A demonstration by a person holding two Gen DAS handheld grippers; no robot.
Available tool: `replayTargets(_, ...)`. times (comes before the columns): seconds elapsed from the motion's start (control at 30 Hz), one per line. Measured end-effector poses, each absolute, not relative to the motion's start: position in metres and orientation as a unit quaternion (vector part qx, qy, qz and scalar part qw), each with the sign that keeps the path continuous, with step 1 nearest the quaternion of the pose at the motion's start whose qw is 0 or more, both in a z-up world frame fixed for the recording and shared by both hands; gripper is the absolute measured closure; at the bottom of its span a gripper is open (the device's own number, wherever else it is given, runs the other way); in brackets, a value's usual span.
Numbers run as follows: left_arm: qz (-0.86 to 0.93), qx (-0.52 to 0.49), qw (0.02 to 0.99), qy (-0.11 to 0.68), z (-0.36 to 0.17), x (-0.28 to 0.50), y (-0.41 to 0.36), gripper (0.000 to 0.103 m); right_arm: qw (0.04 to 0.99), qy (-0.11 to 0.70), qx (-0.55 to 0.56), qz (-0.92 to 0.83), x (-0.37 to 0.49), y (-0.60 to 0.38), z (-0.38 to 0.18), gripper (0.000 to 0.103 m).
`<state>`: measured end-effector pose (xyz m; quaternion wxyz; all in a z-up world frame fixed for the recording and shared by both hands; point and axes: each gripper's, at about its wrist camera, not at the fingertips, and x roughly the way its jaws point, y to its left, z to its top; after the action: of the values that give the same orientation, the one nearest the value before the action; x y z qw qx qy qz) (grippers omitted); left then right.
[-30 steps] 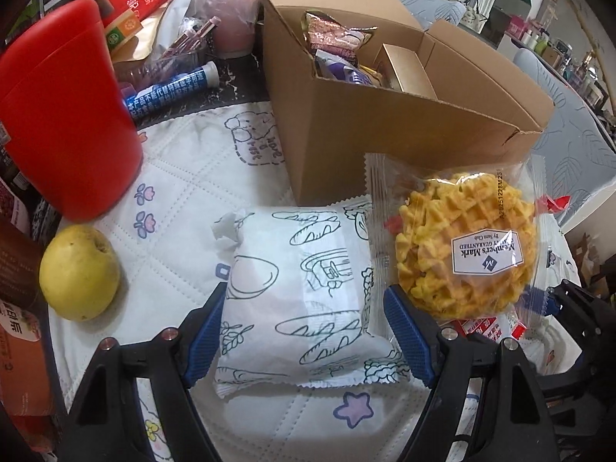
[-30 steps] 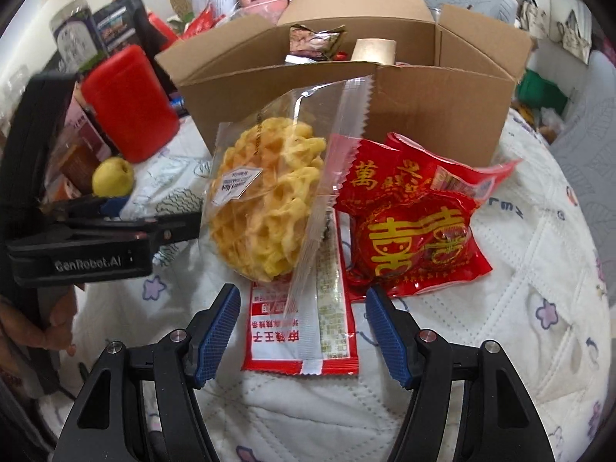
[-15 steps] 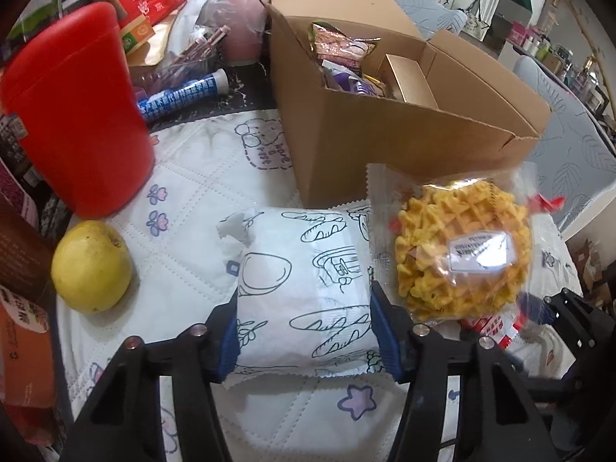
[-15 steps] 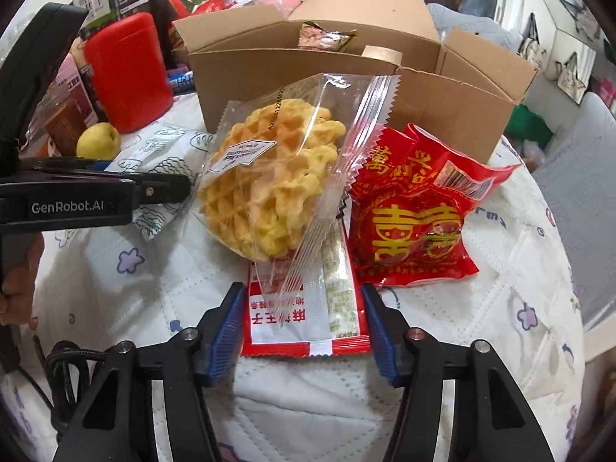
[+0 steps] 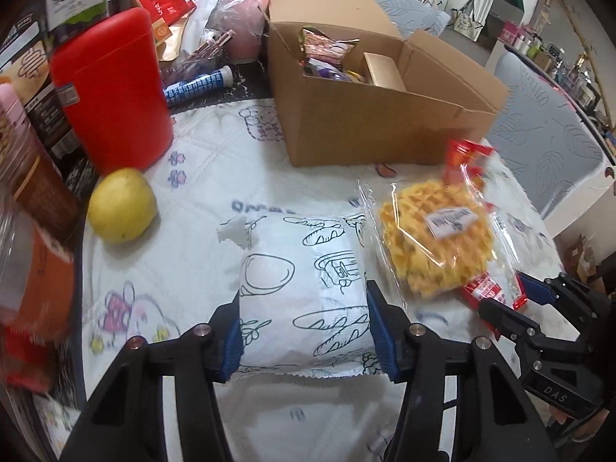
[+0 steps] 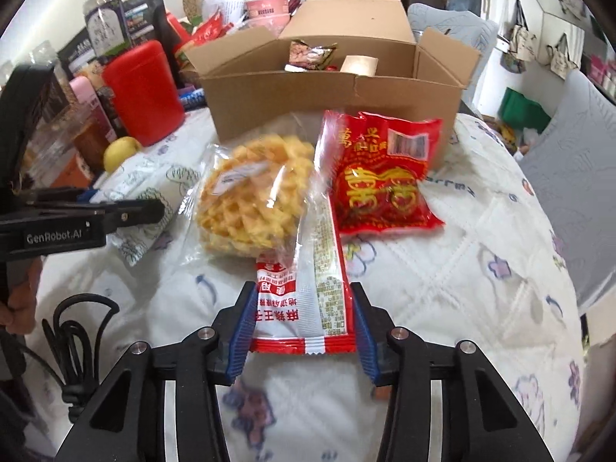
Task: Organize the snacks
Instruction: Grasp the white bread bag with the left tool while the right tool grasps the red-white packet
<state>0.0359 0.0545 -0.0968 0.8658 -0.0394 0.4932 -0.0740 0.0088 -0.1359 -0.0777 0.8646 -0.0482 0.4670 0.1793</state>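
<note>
Snacks lay across the quilted tablecloth (image 6: pixel 481 231), and the cardboard box (image 5: pixel 369 123) that already held several of them stood open at about twelve o'clock in both wrist views. Largest of the loose ones, the white bread-print packet (image 5: pixel 304 292) sat at six o'clock in the left view. A second before, the left gripper (image 5: pixel 304 333) had stood with its blue pads well apart on either side of that packet; now the pads pressed its two edges and the wrapper bulged between them, so I judged it clamped. Next in size, the waffle bag (image 6: pixel 254 200) lay near ten o'clock in the right view, overlapping the far end of the red-and-white sachet (image 6: pixel 304 304); earlier it had stood propped up, and it now lay flatter and blurred, as if nudged. Beside it, at one o'clock, the red festive packet (image 6: pixel 381 181) had shifted little. The right gripper (image 6: pixel 296 333) had likewise narrowed from a wide gap until its pads met the sachet's sides, and that read as a grip too. The yellow fruit (image 5: pixel 121 204) and red canister (image 5: pixel 111 92), at nine to ten o'clock in the left view, were not touched. Both holds seemed made, so lifting toward the box looked the next step, with the waffle bag likely to drag along.
</note>
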Motion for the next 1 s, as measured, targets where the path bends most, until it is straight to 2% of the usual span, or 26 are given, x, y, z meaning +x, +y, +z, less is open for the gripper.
replayTargets(0.3,-0.096,-0.033,0.861,0.498,-0.094,-0.006,0.040,0.050,0.857,0.480,-0.047,0.181,-0.030,-0.150,-0.075,0.057)
replayTargets(0.4,-0.092,-0.029,0.860,0.501,-0.099,-0.008,0.039,0.050,0.856,0.484,-0.040,0.175,-0.032,-0.151,-0.080,0.051)
replayTargets(0.67,-0.075,-0.037,0.840,0.536,-0.121,0.006,0.038,0.047,0.858,0.481,-0.070,0.166,-0.022,-0.137,-0.087,0.044)
replayTargets(0.77,-0.070,-0.035,0.842,0.534,-0.123,0.008,0.037,0.046,0.854,0.489,-0.066,0.167,-0.016,-0.136,-0.093,0.036)
replayTargets(0.97,-0.063,-0.014,0.847,0.528,-0.123,0.010,0.032,0.045,0.857,0.483,-0.076,0.162,-0.014,-0.134,-0.096,0.037)
replayTargets(1.0,-0.061,-0.010,0.849,0.525,-0.123,0.010,0.031,0.045,0.859,0.481,-0.079,0.157,-0.015,-0.135,-0.096,0.046)
